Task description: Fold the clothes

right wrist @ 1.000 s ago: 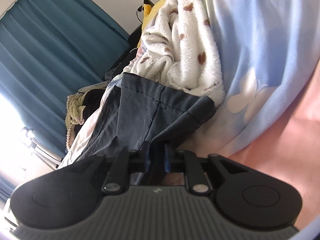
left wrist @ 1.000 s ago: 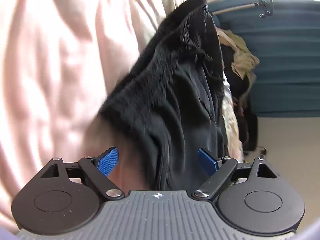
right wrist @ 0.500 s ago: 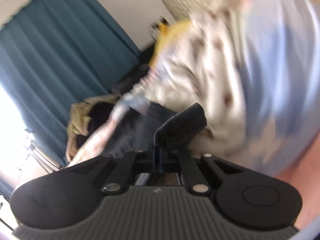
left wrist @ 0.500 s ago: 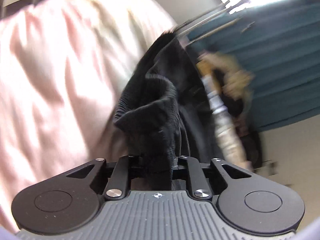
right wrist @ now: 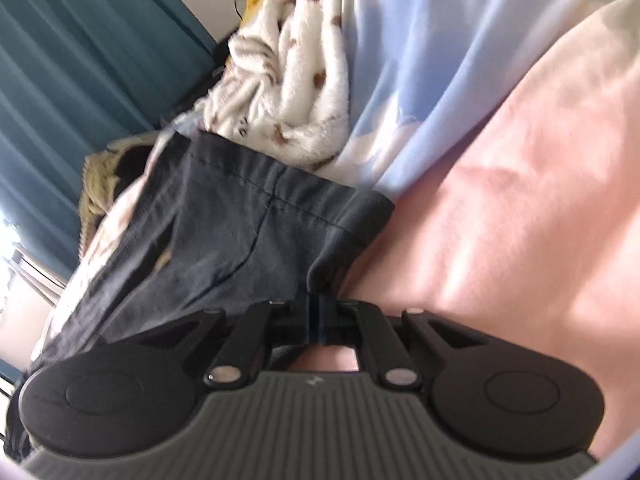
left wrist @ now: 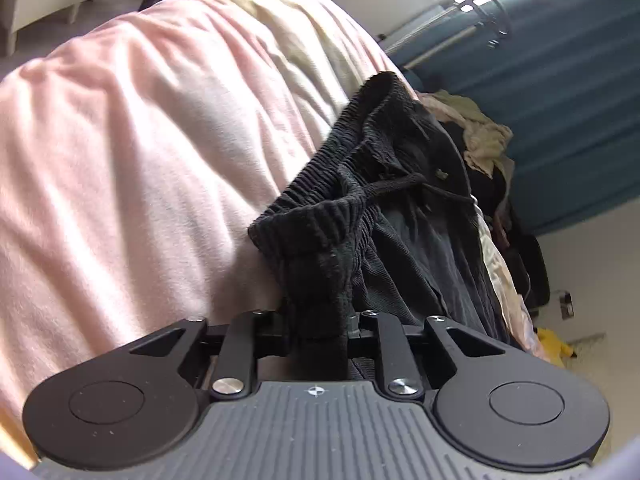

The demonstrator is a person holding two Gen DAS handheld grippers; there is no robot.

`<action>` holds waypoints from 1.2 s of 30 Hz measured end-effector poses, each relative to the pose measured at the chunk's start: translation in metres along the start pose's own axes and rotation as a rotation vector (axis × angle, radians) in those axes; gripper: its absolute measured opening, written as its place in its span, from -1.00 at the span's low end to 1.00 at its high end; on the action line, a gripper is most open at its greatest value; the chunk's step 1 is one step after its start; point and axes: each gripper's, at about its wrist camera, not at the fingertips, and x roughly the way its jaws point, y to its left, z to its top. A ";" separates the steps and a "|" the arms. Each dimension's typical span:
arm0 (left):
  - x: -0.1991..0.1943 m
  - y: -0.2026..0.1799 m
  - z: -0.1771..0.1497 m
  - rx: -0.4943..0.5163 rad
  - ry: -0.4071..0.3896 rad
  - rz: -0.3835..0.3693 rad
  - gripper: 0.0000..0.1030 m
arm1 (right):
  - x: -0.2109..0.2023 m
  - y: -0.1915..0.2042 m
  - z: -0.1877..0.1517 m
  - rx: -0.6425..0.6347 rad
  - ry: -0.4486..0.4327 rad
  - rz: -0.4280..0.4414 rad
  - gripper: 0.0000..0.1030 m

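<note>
Dark shorts with a ribbed elastic waistband and a drawstring (left wrist: 384,184) lie on a pink bedsheet (left wrist: 140,152). My left gripper (left wrist: 318,320) is shut on a bunched corner of the waistband (left wrist: 316,236). In the right wrist view the hem end of the same dark shorts (right wrist: 240,232) shows flat stitching. My right gripper (right wrist: 316,312) is shut on the hem corner (right wrist: 340,256), its jaws pressed together over the pink sheet (right wrist: 500,220).
A pile of other clothes (left wrist: 484,144) lies beyond the shorts near teal curtains (left wrist: 568,104). A fluffy white blanket with brown spots (right wrist: 296,72) and a light blue blanket (right wrist: 432,48) lie behind the hem. A metal clothes rack (left wrist: 460,28) stands by the curtain.
My left gripper was open around the waistband, then closed on it and lifted the corner. My right gripper stayed shut on the hem and shifted, pulling the fabric.
</note>
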 end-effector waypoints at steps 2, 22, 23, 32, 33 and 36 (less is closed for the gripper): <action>-0.014 -0.008 -0.003 0.096 -0.034 0.059 0.07 | -0.005 0.005 0.006 -0.014 -0.004 -0.014 -0.56; -0.002 -0.268 -0.129 0.780 -0.252 -0.140 0.79 | 0.082 0.142 0.079 -0.121 -0.086 0.198 0.38; 0.012 -0.277 -0.139 0.785 -0.237 -0.154 0.79 | 0.094 0.148 0.082 -0.104 -0.073 0.209 0.37; 0.122 -0.272 -0.177 0.820 -0.080 -0.105 0.79 | 0.204 0.144 0.096 -0.041 0.015 0.131 0.32; 0.127 -0.270 -0.175 0.806 -0.068 -0.103 0.79 | 0.212 0.145 0.097 -0.043 0.007 0.128 0.25; 0.137 -0.263 -0.169 0.766 -0.041 -0.105 0.79 | 0.225 0.156 0.099 -0.087 -0.048 0.129 0.09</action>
